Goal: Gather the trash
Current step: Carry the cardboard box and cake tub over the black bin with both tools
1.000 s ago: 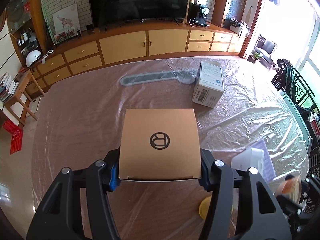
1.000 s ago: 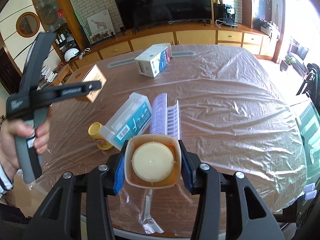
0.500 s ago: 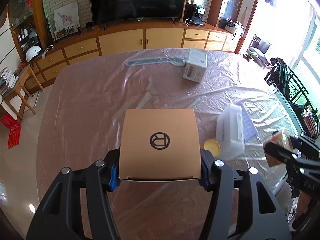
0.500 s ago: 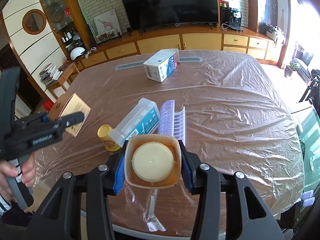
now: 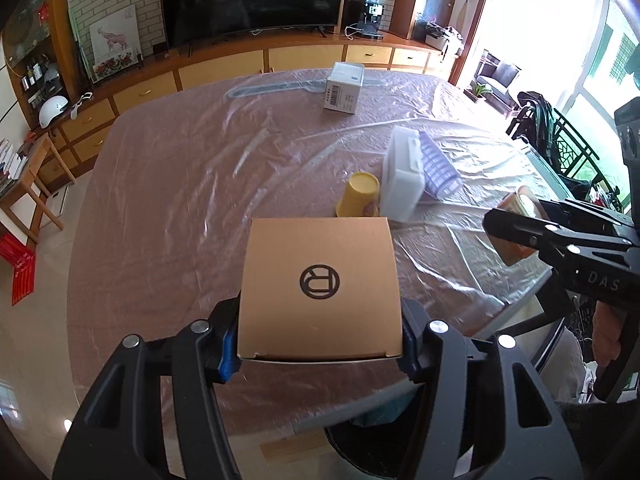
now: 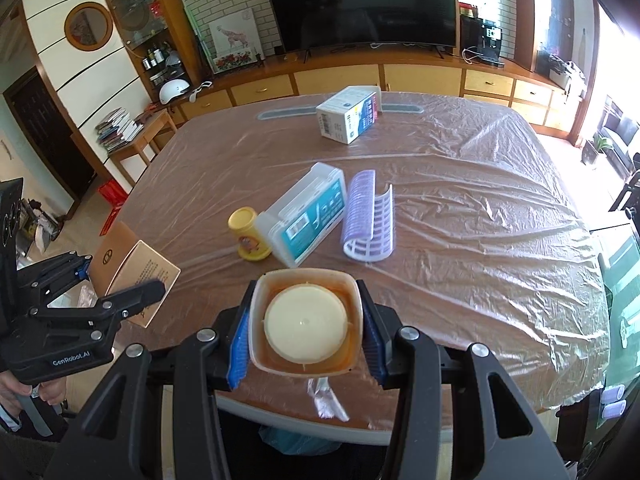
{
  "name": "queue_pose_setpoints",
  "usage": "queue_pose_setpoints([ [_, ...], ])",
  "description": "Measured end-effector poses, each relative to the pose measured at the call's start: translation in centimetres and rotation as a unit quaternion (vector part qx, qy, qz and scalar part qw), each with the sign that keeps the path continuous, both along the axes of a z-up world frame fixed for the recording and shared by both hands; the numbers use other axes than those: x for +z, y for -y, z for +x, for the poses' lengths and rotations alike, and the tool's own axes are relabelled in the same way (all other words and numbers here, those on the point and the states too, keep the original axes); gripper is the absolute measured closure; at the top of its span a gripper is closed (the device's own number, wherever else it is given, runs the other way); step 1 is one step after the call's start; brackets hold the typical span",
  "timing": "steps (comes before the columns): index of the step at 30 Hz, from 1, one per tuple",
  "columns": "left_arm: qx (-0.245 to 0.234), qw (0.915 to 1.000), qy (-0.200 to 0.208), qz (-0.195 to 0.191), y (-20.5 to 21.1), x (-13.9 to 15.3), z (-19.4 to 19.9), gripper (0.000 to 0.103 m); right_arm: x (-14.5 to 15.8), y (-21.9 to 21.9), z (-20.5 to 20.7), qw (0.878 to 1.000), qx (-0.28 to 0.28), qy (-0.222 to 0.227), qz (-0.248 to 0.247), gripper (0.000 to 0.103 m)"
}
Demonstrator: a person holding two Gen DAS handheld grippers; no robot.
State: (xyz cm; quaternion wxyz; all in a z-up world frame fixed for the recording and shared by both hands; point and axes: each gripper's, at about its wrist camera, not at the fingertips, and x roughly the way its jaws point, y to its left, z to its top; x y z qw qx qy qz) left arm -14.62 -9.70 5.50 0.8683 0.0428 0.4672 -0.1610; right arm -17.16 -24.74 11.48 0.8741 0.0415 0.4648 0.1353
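Both hands have drawn back toward the near edge of the tabletop (image 6: 460, 216). The left fingers (image 5: 320, 344) clamp a flat matte cardboard box (image 5: 320, 284); the right fingers (image 6: 306, 334) pinch a glossy orange tub (image 6: 306, 320). A dark bin (image 5: 360, 444) shows below that edge, under the box, so the left hand seems nearer.

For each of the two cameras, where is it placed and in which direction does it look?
Left wrist: sits on the left gripper, facing the TV wall across the table; shows its fingers clamping the cardboard box.
Right wrist: sits on the right gripper, facing the same way; shows its fingers clamping the orange container.
Shared: yellow cup, white carton, and each view shows the other gripper.
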Motion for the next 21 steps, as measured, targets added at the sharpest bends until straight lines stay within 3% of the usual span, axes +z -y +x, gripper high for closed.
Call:
queue_pose_setpoints([
  [21, -0.068, 0.9975, -0.019, 0.009, 1.7, -0.8, -6.0, 0.044, 0.1, -0.9, -6.6, 0.997, 0.077, -0.018, -0.004, 0.058],
])
